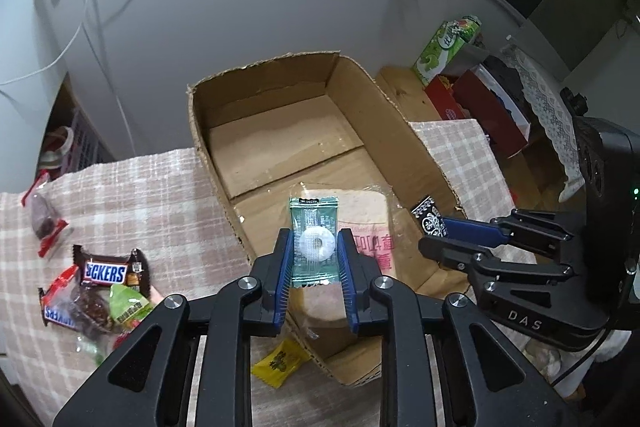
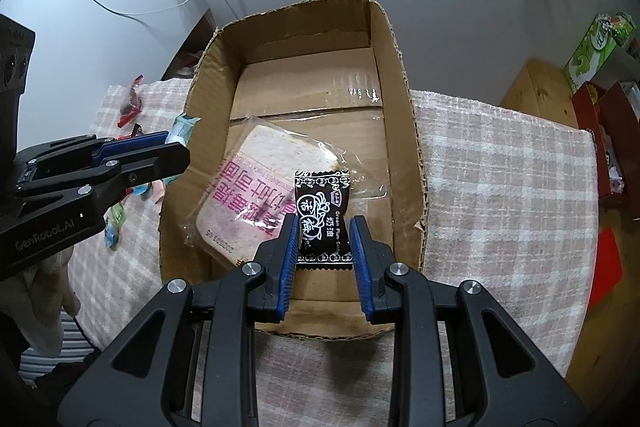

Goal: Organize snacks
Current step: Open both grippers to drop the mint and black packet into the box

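Dim, cool indoor light — sharp, fisheye-bent edges.

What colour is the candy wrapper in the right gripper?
Black candy wrapper with white print, clearest in the right wrist view.

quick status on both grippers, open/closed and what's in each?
Left gripper: closed on the green mint candy packet.
Right gripper: closed on the black cream plum candy packet.
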`<control>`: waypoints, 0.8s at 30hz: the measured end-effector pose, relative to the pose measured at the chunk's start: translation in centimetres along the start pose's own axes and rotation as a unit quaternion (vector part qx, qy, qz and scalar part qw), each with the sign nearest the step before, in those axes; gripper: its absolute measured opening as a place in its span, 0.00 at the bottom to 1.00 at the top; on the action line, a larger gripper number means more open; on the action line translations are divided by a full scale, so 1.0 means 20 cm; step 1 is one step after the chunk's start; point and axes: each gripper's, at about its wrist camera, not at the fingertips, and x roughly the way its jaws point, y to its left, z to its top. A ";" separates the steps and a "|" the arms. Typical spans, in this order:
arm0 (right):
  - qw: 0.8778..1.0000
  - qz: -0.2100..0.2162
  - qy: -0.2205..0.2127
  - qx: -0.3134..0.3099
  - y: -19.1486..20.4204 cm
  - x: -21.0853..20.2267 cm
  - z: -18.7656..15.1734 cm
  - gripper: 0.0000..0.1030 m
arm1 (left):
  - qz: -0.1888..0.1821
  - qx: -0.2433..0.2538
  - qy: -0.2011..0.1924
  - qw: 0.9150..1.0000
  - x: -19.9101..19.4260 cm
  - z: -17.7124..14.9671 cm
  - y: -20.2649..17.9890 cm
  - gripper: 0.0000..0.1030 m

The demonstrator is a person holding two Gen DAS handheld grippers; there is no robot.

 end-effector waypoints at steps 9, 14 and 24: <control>1.000 -0.007 -0.007 -0.001 0.02 -0.01 0.00 0.47 | 0.003 -0.003 -0.002 1.000 -0.02 0.00 0.02 0.29; 1.000 0.000 -0.012 -0.002 0.04 -0.04 -0.01 0.47 | 0.007 -0.010 -0.010 1.000 -0.07 -0.03 0.06 0.29; 0.999 0.033 -0.024 -0.025 0.24 -0.14 -0.10 0.47 | 0.038 -0.052 -0.025 0.998 -0.26 -0.19 0.31 0.29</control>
